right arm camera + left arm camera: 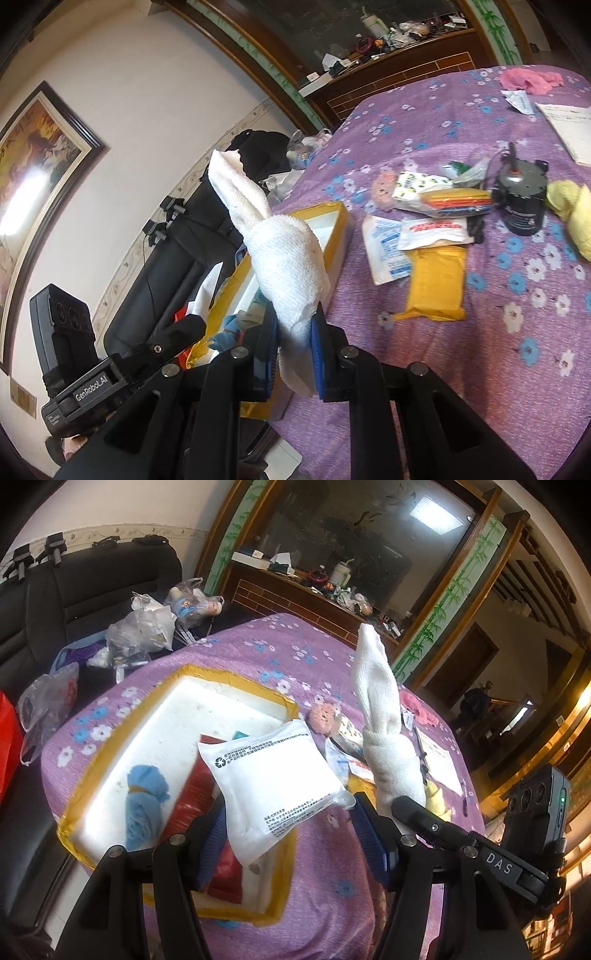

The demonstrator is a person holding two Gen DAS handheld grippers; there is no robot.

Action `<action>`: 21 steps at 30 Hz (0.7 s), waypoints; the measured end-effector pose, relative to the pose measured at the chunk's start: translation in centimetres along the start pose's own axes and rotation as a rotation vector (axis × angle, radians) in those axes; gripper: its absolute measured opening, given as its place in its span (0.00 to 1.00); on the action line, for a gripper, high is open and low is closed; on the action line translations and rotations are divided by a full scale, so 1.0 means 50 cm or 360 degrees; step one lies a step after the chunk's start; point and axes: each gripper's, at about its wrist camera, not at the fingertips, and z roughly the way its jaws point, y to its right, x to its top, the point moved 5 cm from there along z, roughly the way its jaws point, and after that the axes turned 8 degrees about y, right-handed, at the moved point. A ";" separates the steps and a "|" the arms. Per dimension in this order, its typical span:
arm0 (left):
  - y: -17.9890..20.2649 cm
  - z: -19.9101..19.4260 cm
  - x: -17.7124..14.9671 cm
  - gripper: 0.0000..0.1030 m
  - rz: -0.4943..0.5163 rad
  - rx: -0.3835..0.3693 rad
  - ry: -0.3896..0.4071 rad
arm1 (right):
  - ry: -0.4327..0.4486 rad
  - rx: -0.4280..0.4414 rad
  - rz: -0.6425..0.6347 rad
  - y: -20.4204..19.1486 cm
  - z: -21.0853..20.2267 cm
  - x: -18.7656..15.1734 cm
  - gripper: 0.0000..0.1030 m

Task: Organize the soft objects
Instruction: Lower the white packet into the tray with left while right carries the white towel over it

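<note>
Above the worktop [443,369], a white towel [284,258] is clamped by the right hand-held gripper [293,358]. A white packet [273,786] is clamped by the left hand-held gripper [291,834] over the foam box [177,701].

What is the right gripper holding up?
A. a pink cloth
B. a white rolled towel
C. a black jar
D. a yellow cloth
B: the right gripper has its blue pads pressed on the lower end of the white rolled towel, which sticks up above the purple flowered bedspread.
</note>
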 end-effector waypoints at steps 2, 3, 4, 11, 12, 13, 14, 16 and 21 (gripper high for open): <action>-0.010 -0.003 0.010 0.66 0.0003 0.0023 0.0019 | -0.0009 0.0008 -0.0007 -0.005 0.009 0.003 0.15; -0.019 -0.002 0.018 0.66 0.0008 0.0045 0.0026 | -0.0016 0.0012 -0.0011 -0.008 0.015 0.004 0.15; -0.024 -0.002 0.022 0.66 0.0011 0.0058 0.0029 | -0.0024 0.0016 -0.0013 -0.012 0.022 0.004 0.15; -0.081 0.043 0.056 0.66 0.0036 0.0142 0.0008 | -0.0079 0.0023 -0.0024 -0.030 0.091 0.013 0.15; -0.090 0.056 0.061 0.66 0.0028 0.0131 -0.0010 | -0.0090 0.0016 -0.0026 -0.031 0.108 0.017 0.15; -0.099 0.071 0.067 0.66 0.0012 0.0118 -0.0032 | -0.0099 0.0011 -0.0031 -0.031 0.121 0.020 0.15; -0.110 0.088 0.075 0.66 -0.0006 0.0121 -0.0054 | -0.0108 -0.0002 -0.0036 -0.031 0.137 0.025 0.15; -0.123 0.114 0.090 0.66 -0.0008 0.0108 -0.0078 | -0.0124 -0.0030 -0.0052 -0.032 0.174 0.037 0.15; -0.171 0.205 0.115 0.67 0.0025 0.0227 -0.0164 | -0.0135 -0.0125 -0.0034 -0.020 0.255 0.052 0.15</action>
